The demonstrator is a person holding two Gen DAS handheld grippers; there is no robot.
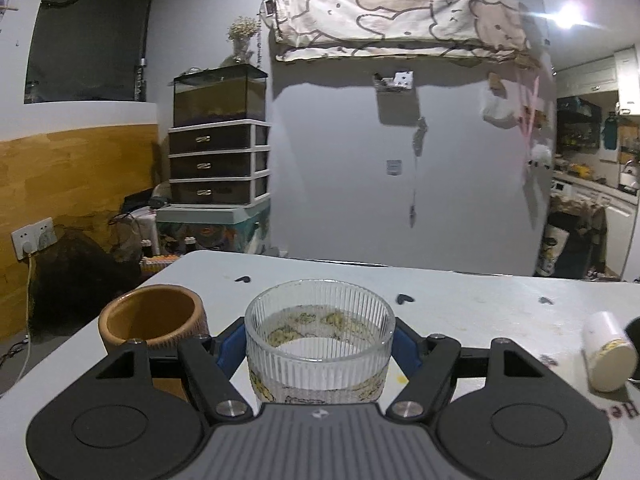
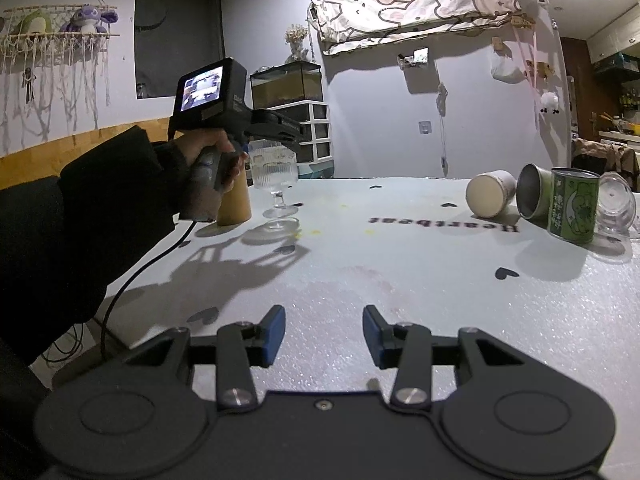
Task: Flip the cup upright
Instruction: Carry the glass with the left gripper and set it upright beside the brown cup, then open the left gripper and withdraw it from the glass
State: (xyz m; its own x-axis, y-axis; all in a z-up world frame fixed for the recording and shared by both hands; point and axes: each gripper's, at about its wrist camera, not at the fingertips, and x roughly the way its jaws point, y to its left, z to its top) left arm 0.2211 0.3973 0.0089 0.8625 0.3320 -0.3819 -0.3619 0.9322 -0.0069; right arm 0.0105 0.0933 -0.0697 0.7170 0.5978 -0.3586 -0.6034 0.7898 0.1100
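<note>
A ribbed clear glass cup (image 1: 320, 340) on a short stem stands upright, mouth up, between the blue pads of my left gripper (image 1: 320, 346), which is shut on its bowl. In the right wrist view the same glass (image 2: 276, 178) has its foot on or just above the white table (image 2: 400, 264), with the left gripper's body above it. My right gripper (image 2: 324, 332) is open and empty, low over the near part of the table.
A brown cup (image 1: 154, 320) stands upright just left of the glass. At the right lie a white cup (image 2: 490, 194), a metal cup (image 2: 534, 192) and a clear cup (image 2: 616, 204) on their sides, beside an upright green can (image 2: 574, 208).
</note>
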